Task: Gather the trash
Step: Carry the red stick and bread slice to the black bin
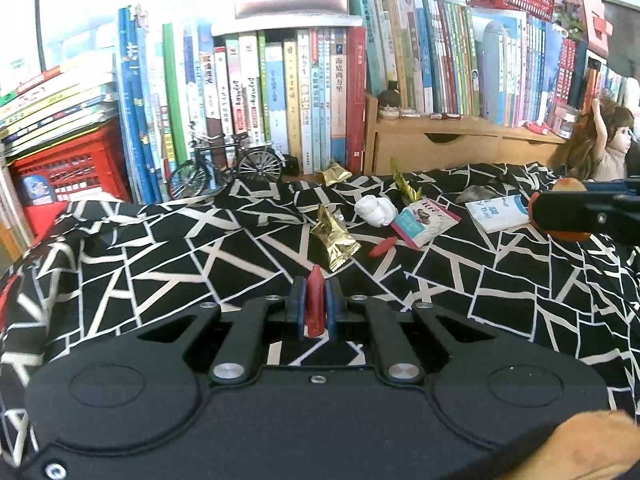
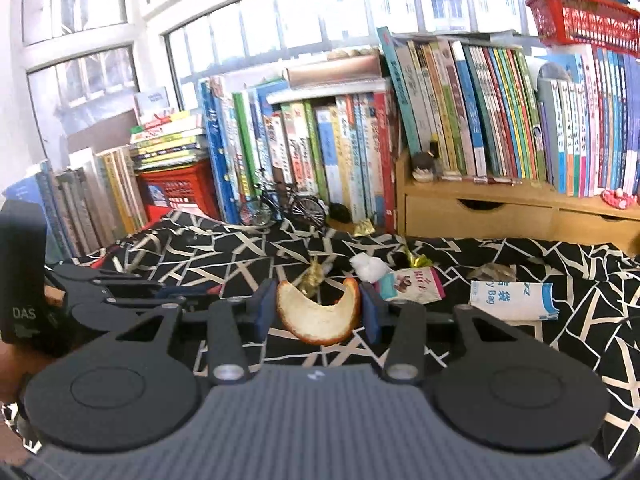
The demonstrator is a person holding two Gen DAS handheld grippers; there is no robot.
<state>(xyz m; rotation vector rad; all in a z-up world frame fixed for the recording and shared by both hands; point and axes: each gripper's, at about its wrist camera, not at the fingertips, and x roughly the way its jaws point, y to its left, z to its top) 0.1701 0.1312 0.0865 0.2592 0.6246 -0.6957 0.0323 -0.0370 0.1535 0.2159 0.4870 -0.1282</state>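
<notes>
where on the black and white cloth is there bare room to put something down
Bare cloth spreads left of the gold wrapper, from the toy bicycle toward the camera. More lies near the camera, on the right. Crowded: the middle strip, with tissue wad, snack packet and white bag.

Daylight is admitted through the white-framed glass windows [image 2: 100, 60] behind the row of upright colourful books [image 2: 500, 120], and the panes are blown out to white glare. Straight lines are bent strongly towards the fisheye edges, where corners are darkened. Slight softness is seen throughout; shadows are faint.
</notes>
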